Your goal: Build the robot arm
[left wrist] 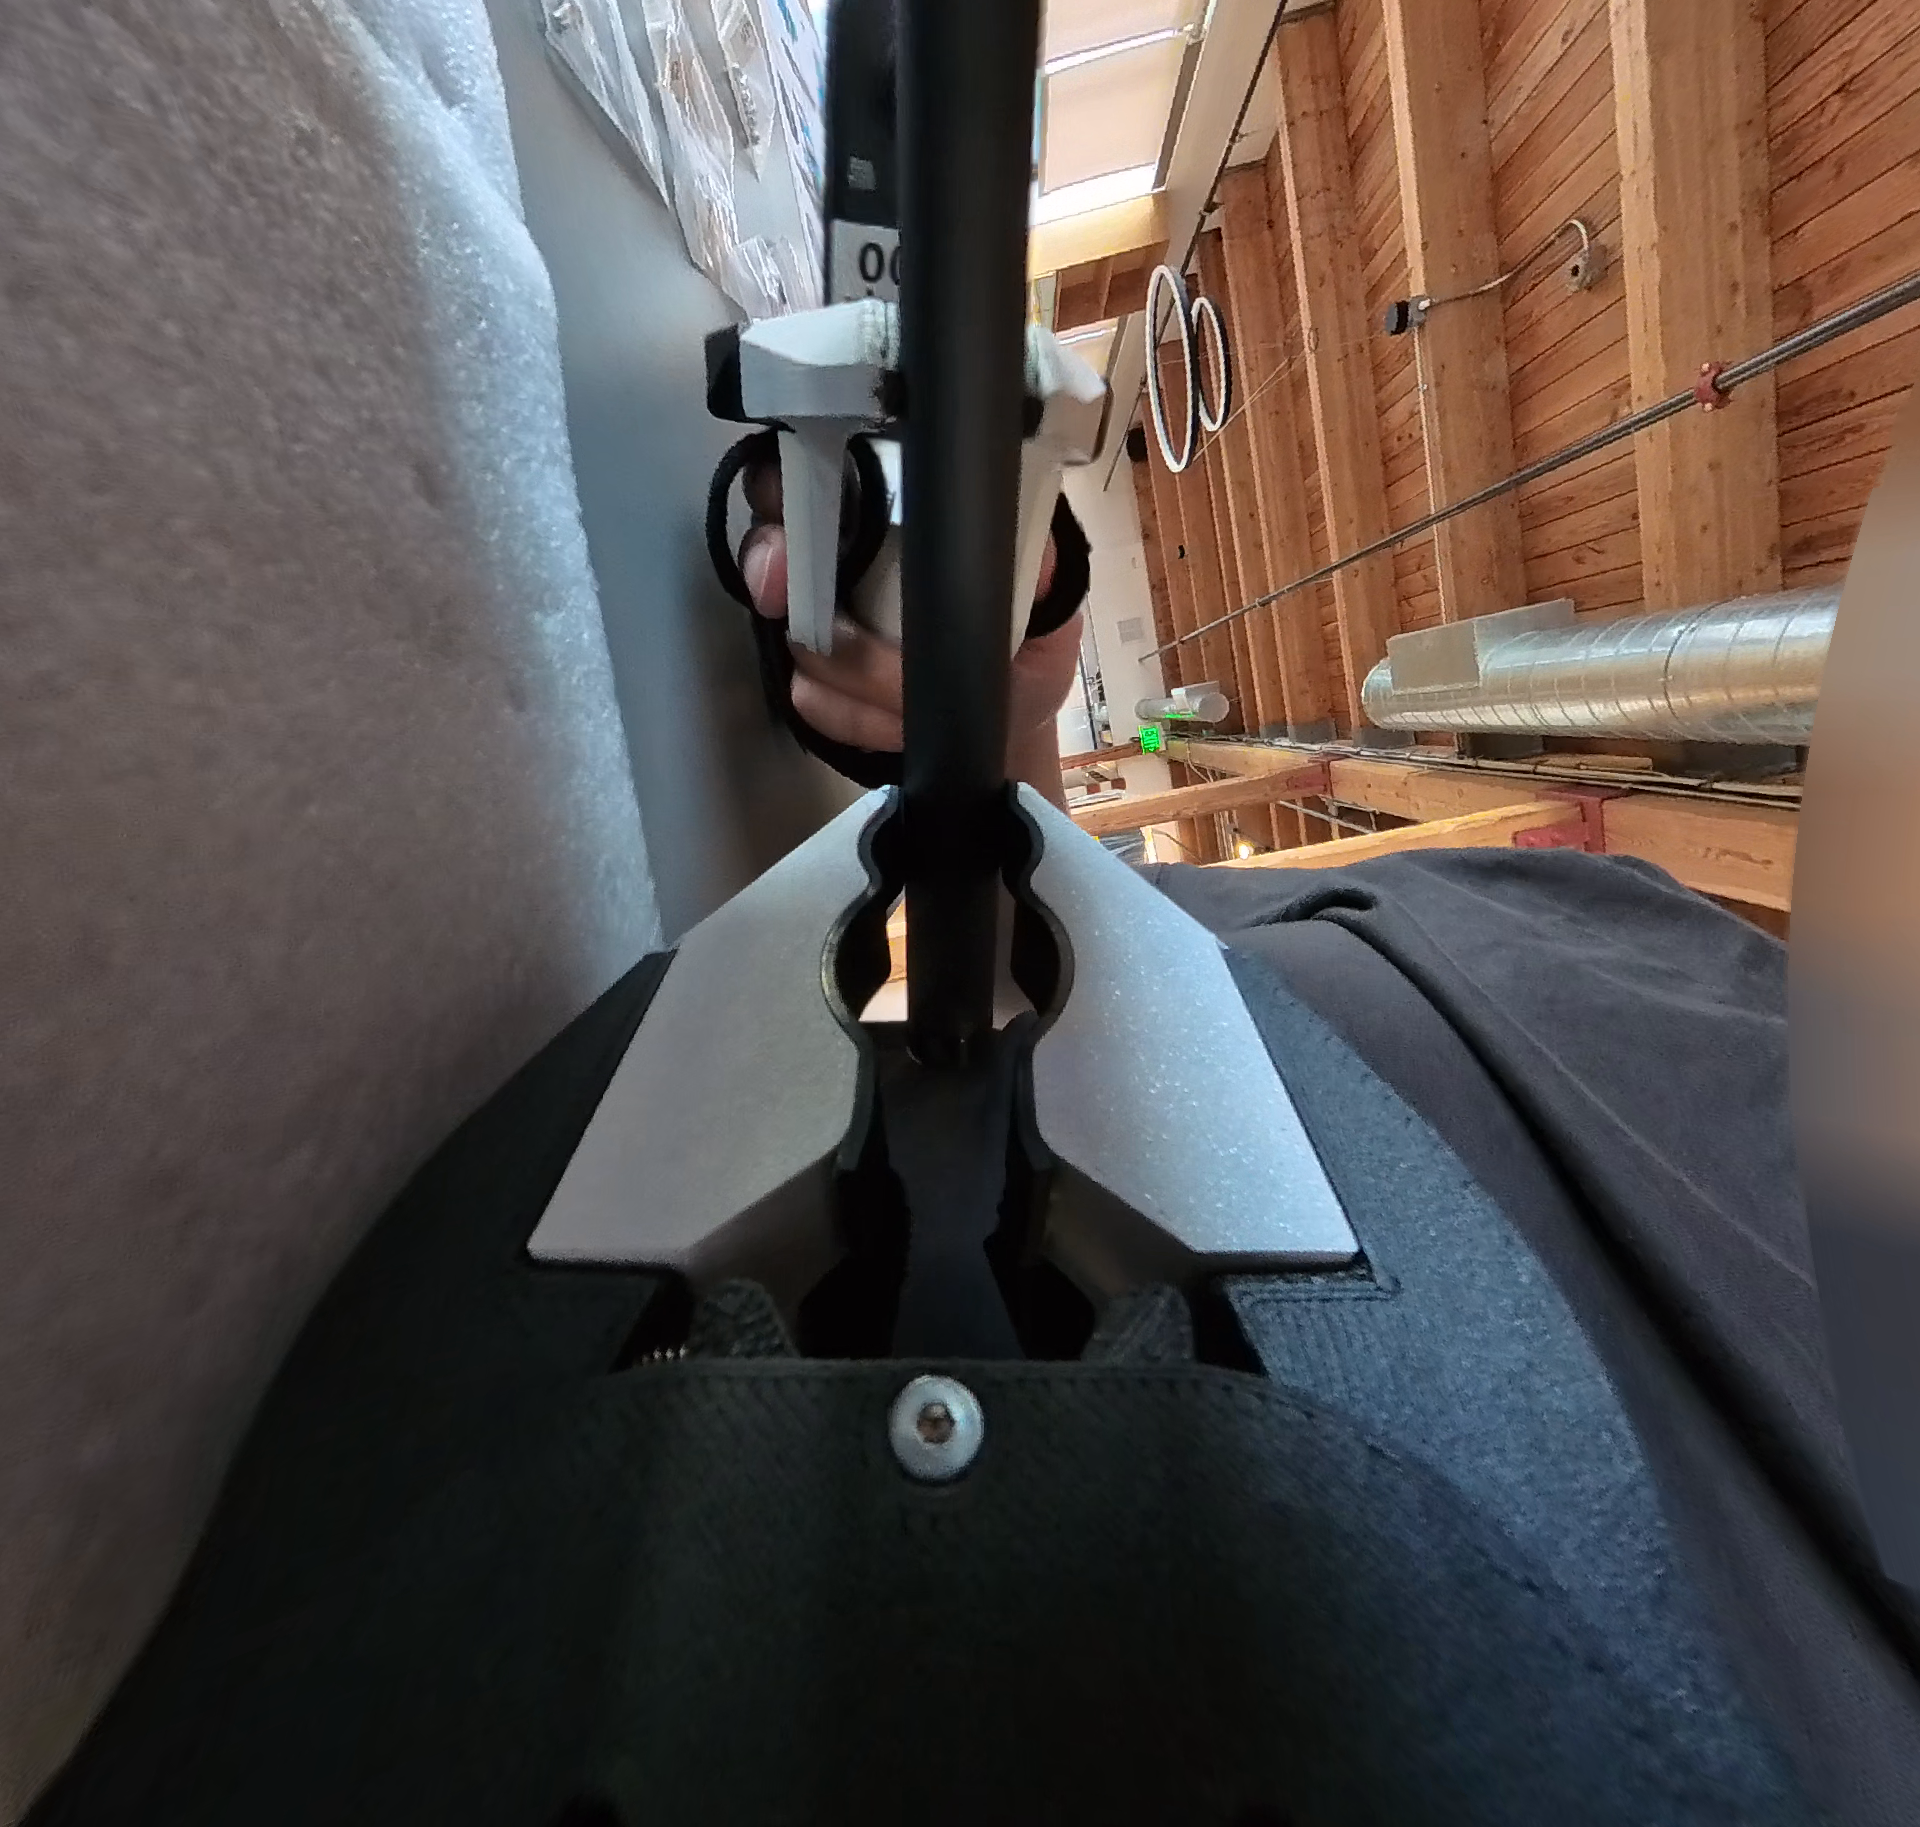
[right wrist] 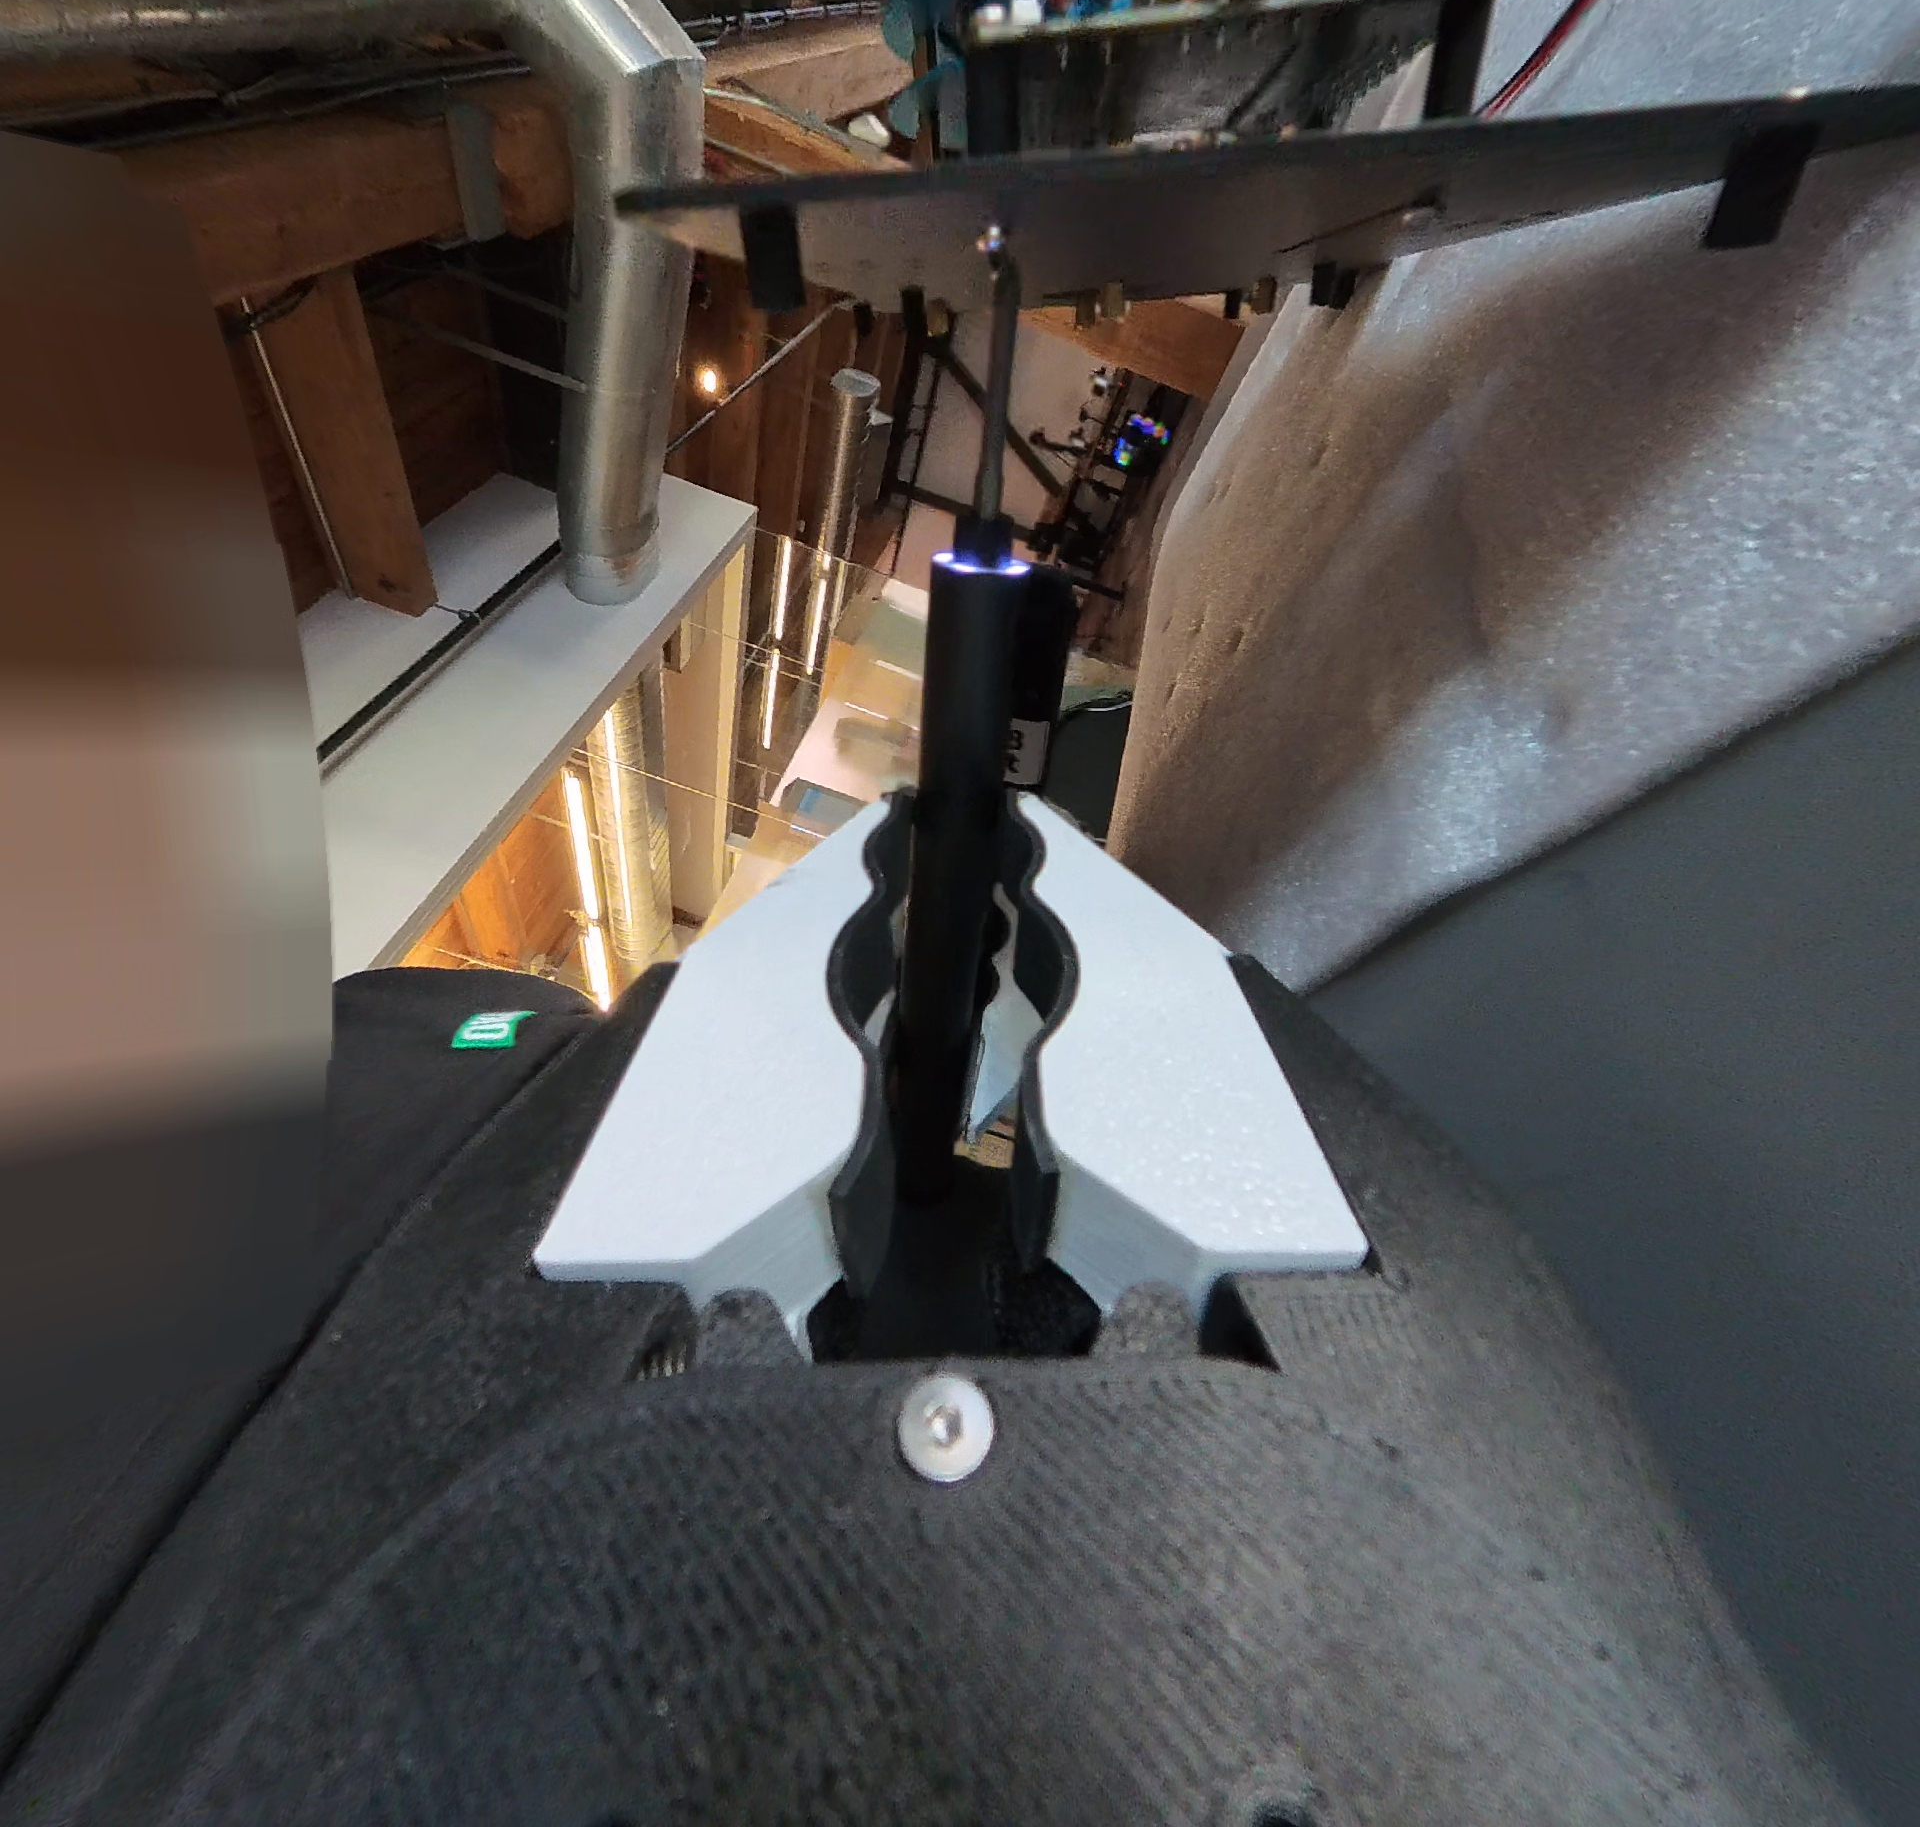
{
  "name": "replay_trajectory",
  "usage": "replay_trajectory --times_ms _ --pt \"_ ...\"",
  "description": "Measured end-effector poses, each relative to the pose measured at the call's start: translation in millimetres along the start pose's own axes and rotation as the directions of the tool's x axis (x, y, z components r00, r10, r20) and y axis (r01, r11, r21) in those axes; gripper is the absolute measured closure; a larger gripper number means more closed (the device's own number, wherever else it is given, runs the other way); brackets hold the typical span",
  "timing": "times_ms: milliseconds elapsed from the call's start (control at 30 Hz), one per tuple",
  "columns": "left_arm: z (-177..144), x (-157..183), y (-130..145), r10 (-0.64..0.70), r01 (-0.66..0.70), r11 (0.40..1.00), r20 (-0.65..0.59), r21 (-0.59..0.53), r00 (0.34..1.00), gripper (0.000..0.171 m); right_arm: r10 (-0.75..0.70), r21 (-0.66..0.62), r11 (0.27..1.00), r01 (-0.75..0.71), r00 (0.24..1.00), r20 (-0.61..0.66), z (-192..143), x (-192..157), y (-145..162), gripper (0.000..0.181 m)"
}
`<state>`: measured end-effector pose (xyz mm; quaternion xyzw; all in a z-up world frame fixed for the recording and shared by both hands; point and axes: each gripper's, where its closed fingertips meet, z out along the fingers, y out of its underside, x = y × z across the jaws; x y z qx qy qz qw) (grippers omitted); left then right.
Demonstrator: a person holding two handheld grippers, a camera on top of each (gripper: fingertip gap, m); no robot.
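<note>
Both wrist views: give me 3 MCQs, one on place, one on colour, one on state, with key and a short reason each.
1. Place: where does the metal tip of the black tool sit?
A. At a screw on the underside of the black plate
B. Flat on a tabletop
C. Inside a cup

2. Colour: what colour are the finger bodies of the right hand-held gripper?
A. Red
B. White
C. Yellow

3. State: how does the left hand-held gripper stand?
A. Wide open and empty
B. Out of view
C. Shut on the black tool

Key:
1 A: in the right wrist view the thin shaft runs up to a small screw under the plate.
2 B: both fingers are white with black wavy inner pads.
3 C: the pads close round the tool, with the right gripper clamped farther along it.
</note>
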<state>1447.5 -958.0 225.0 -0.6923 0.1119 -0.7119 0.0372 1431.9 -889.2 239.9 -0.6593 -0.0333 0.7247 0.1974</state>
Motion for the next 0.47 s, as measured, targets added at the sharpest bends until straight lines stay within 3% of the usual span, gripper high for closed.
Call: replay_trajectory --times_ms 267,467 --pt "-24 0 8 0.016 -0.016 1.0 0.031 0.008 0.999 0.155 -0.048 -0.02 0.999 0.047 0.999 -0.025 27 0 13 0.166" --pt "-52 2 0 0.021 -0.022 0.999 0.039 0.036 0.999 0.155 -0.059 0.029 0.998 0.059 0.998 -0.019 47 1 8 0.166"
